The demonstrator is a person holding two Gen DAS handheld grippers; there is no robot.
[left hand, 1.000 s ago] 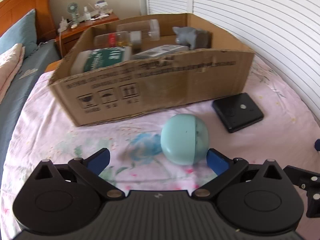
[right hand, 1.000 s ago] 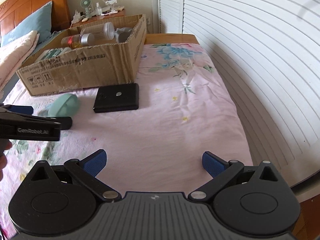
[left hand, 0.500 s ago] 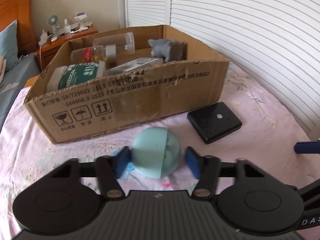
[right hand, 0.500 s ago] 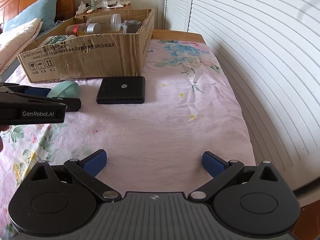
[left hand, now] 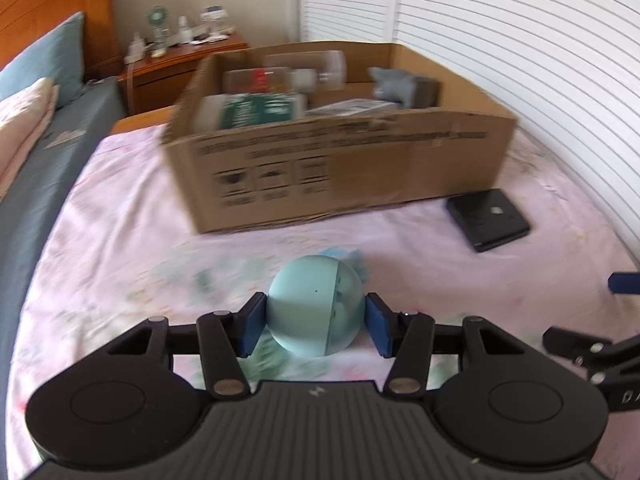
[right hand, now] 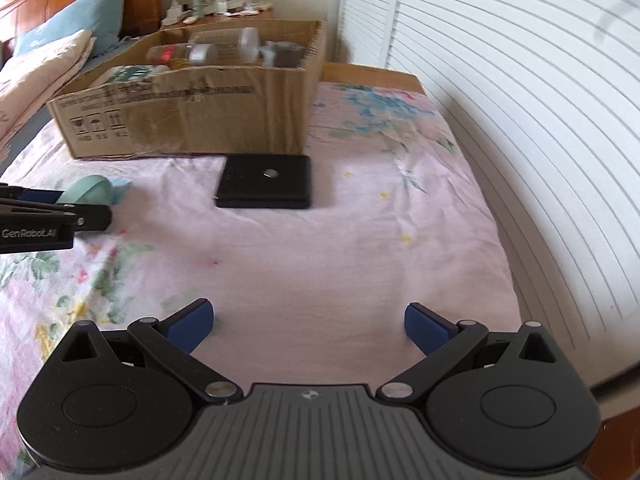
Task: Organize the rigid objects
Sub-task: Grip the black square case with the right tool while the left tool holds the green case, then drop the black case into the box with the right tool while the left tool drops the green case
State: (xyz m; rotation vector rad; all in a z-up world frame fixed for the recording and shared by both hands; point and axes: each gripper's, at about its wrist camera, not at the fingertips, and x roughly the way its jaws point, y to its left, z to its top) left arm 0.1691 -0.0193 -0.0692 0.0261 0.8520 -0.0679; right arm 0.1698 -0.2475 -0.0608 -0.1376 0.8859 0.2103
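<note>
Left claw (left hand: 315,326) pinching teal ball (left hand: 316,306) just above bed (left hand: 120,248), near cardboard box (left hand: 360,168). Right claw (right hand: 308,326) spread, idle. Lift clear of rim, lower gently inside.

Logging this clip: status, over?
Left gripper shut on pale teal ball. Right gripper open, empty. Brown cardboard box ahead, path clear; flat black case aside.

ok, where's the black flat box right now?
The black flat box lies on the pink bedsheet, just in front of the cardboard box near its right corner, right of the teal ball.
</note>
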